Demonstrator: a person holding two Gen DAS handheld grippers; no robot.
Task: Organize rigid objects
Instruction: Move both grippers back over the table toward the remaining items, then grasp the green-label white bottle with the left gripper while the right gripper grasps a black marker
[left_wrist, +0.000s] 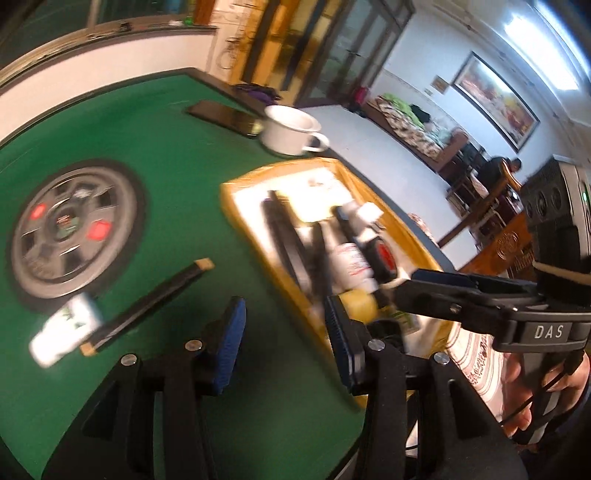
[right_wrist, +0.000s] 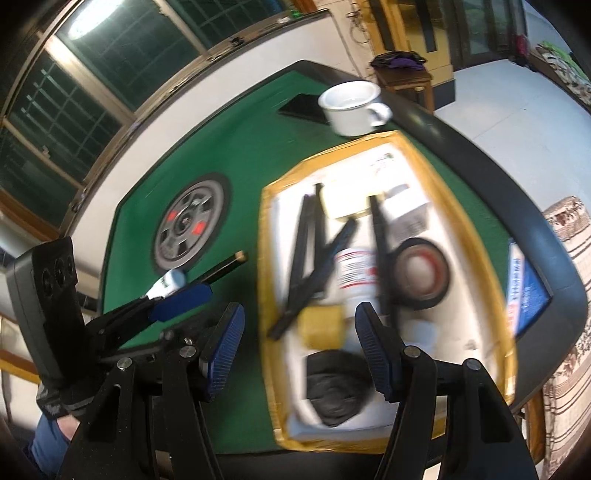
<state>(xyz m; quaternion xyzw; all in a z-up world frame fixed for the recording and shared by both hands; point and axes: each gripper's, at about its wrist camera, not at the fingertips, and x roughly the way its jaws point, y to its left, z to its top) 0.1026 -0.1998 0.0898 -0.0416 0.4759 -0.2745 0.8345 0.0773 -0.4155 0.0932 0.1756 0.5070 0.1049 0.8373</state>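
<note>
Mug (right_wrist: 352, 107) and phone (left_wrist: 225, 117) lie beyond the yellow tray (right_wrist: 476, 206) on green felt (left_wrist: 155, 122), stick (left_wrist: 147, 306) left of it, both grippers (left_wrist: 284, 343) (right_wrist: 299, 347) half-spread, empty.

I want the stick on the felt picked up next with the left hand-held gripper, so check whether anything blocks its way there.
Nothing visible does. The left hand-held gripper, jaws open and empty, hangs over bare green felt; the black stick lies ahead to its left. A small white tube touches the stick's near end, beside rather than across the approach.

Black hand-held gripper (left_wrist: 286, 343) frames, ribbed blue pads (right_wrist: 223, 349), silver screws, white "DAS" lettering
</note>
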